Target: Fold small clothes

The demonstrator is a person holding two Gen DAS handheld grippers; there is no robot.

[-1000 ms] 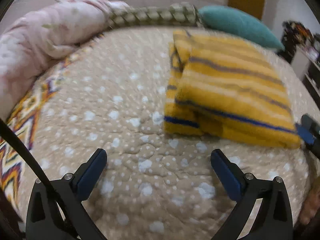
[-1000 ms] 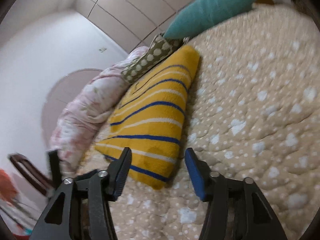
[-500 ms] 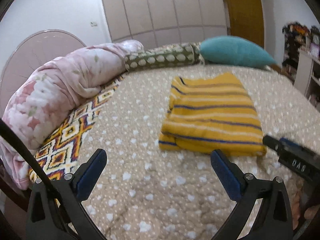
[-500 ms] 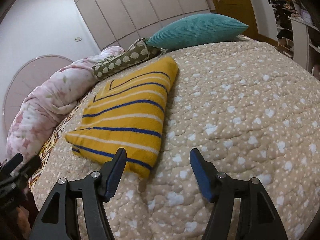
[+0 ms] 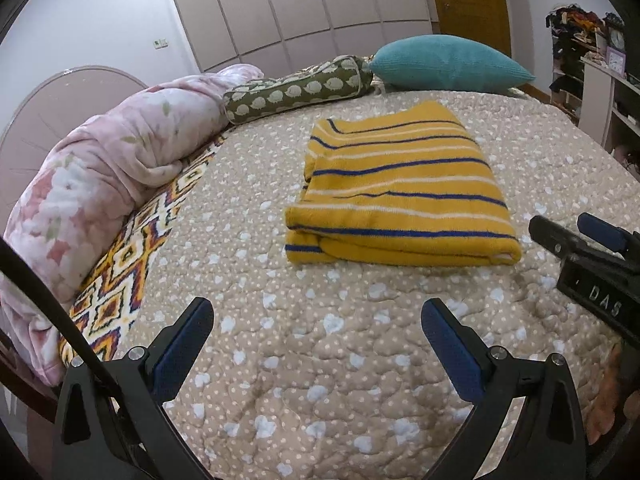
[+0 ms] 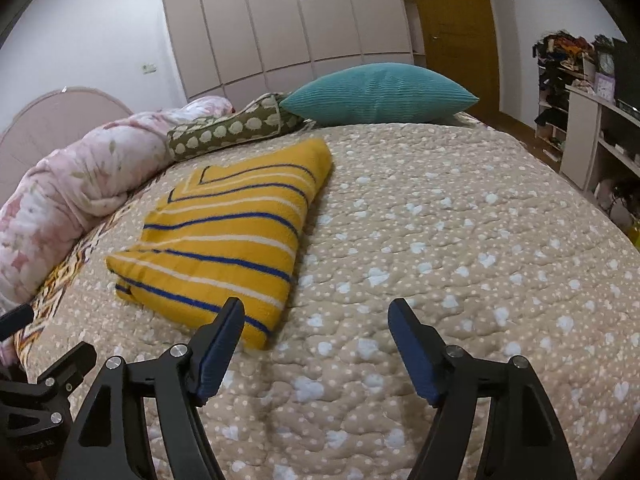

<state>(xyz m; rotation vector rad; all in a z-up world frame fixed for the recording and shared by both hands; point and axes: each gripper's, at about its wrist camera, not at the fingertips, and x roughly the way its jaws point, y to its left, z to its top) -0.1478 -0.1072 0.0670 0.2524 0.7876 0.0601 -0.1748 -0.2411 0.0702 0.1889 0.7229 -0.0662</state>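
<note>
Neatly folded and lying flat on the beige spotted quilt (image 5: pixel 320 380): yellow striped sweater (image 5: pixel 396 196), blue and white stripes running across it, folded edge facing the cameras. Hovering above bare quilt short of that edge, left gripper (image 5: pixel 316 328) standing wide open, holding nothing, blue pads (image 5: pixel 452 348) well apart. Poking into the left wrist view from the right edge, just beside the sweater's near right corner, right gripper (image 6: pixel 316 336), jaws opening, nothing between them but quilt; its left finger (image 6: pixel 222 340) overlapping the sweater's near corner in its own view, contact impossible to tell. Showing at the bottom right corner of the left wrist view, part of a hand (image 5: pixel 608 396), blurred and mostly cut off. Lining the far and left side of the bed beyond the sweater: rolled pink floral blanket (image 5: pixel 108 184), green patterned bolster (image 5: pixel 296 92), teal cushion (image 5: pixel 448 62) at the far end. Peeking out beside the pink blanket, strip of zigzag-patterned cover (image 5: pixel 124 264). Standing behind the bed, pale wardrobe doors (image 6: pixel 280 28) and a wooden door (image 6: pixel 452 28); cluttered shelves (image 6: pixel 576 80) at the right edge.
</note>
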